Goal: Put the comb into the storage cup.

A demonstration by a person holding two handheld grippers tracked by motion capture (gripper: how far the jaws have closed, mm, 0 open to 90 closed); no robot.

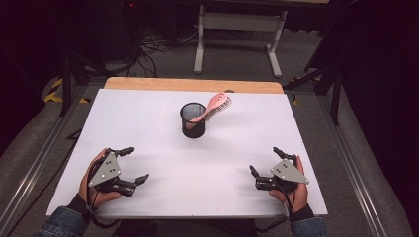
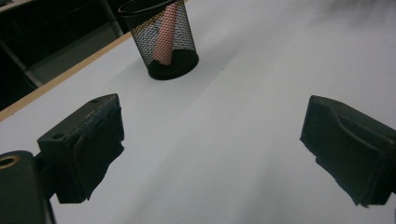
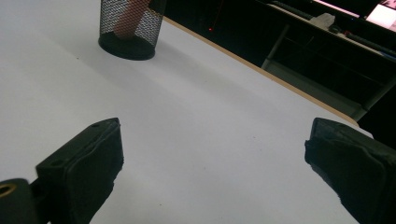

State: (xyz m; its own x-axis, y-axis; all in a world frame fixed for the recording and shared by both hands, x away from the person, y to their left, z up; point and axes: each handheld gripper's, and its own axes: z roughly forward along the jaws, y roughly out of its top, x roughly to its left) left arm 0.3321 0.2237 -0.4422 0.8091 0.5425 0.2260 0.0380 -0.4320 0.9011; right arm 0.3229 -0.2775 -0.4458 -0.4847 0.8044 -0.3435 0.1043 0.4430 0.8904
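Two tools, left tool (image 1: 129,165) and right tool (image 1: 264,161), both spread, rest near white tabletop's (image 1: 148,113) front edge; mesh cup (image 1: 192,120) with pink brush (image 1: 213,107) stands well apart.

High view: fixed overhead, near side, facing forward and down across the whole white table (image 1: 148,123). Left gripper view: low above the tabletop, near-left, facing the mesh cup (image 2: 161,39). Right gripper view: low, near-right, facing the same cup from the opposite side. All three views share the cup.
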